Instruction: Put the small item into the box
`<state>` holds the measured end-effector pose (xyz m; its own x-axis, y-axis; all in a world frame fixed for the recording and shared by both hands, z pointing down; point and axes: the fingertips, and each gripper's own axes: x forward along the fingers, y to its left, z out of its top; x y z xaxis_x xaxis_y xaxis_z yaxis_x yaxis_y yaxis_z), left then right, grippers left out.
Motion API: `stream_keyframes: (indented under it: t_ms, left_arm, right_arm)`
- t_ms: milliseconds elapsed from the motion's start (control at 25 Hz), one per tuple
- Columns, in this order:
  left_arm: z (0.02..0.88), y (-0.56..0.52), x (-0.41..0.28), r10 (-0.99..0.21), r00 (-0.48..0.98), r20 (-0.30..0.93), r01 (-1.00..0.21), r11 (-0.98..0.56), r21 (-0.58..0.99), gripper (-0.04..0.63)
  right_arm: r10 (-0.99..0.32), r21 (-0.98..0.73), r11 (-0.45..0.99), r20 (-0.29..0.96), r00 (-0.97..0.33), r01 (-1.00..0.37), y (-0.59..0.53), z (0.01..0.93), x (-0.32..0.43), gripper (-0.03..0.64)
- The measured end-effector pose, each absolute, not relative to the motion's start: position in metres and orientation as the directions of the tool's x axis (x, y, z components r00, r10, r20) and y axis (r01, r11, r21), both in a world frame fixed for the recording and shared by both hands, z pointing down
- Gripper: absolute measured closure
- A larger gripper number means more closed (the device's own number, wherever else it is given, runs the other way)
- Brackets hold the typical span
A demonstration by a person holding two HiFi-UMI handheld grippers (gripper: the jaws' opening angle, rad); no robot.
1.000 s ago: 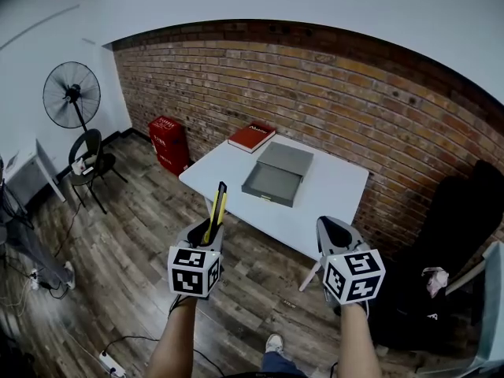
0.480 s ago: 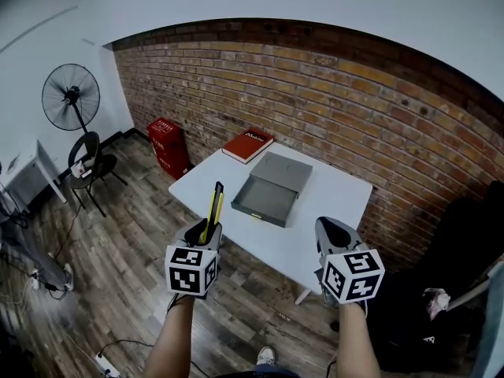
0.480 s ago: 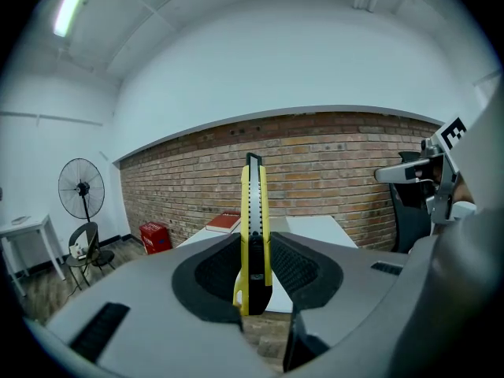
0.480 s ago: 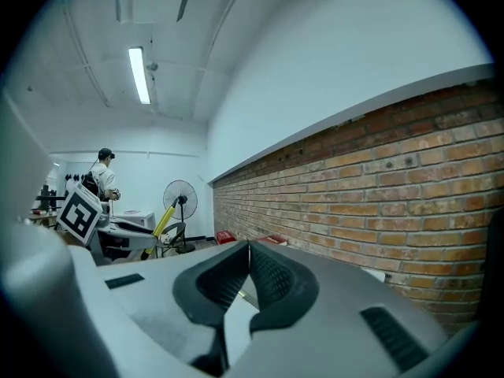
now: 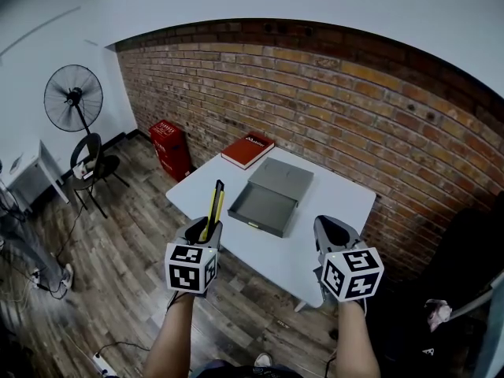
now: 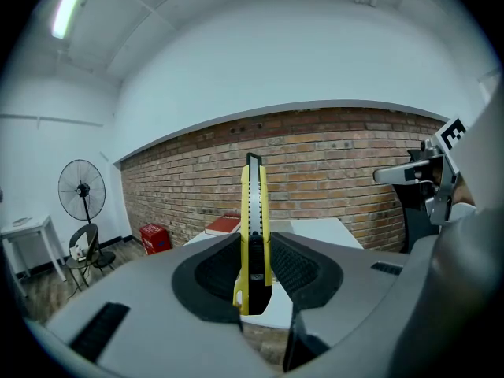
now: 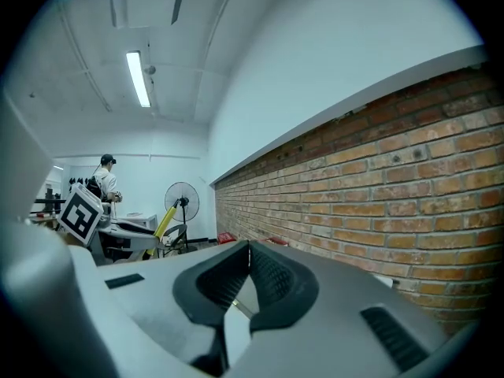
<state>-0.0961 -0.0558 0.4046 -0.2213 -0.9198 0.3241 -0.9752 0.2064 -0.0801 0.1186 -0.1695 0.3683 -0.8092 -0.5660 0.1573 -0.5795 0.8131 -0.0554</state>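
Observation:
My left gripper is shut on a yellow and black utility knife that sticks up and forward out of its jaws. In the left gripper view the knife stands upright between the dark pads. An open grey box with its lid laid back lies on the white table, ahead of both grippers. My right gripper is level with the left one, over the table's near edge. Its jaws meet at the tips with nothing between them.
A red book lies at the table's far left corner, by the brick wall. A red crate stands on the wooden floor left of the table. Further left are a black chair and a standing fan.
The table and box have come closer and shifted left in the head view as both grippers were carried forward. The knife stays in the left gripper's jaws.

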Motion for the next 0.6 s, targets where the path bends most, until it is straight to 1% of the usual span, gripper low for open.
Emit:
stream_keyframes:
  t_ms: [320, 600]
  left_arm:
    - [0.412, -0.078, -0.114, -0.921, -0.227, 0.318, -0.974, 0.218, -0.065, 0.465]
    - [0.421, -0.110, -0.131, -0.929, -0.195, 0.315, -0.981, 0.185, -0.060, 0.465]
  right_arm:
    - [-0.548, -0.031, 0.828, 0.167, -0.820, -0.560, -0.186, 0.372, 0.098, 0.597]
    - [-0.569, -0.021, 0.814, 0.176, -0.804, -0.581, -0.209, 0.381, 0.080, 0.597]
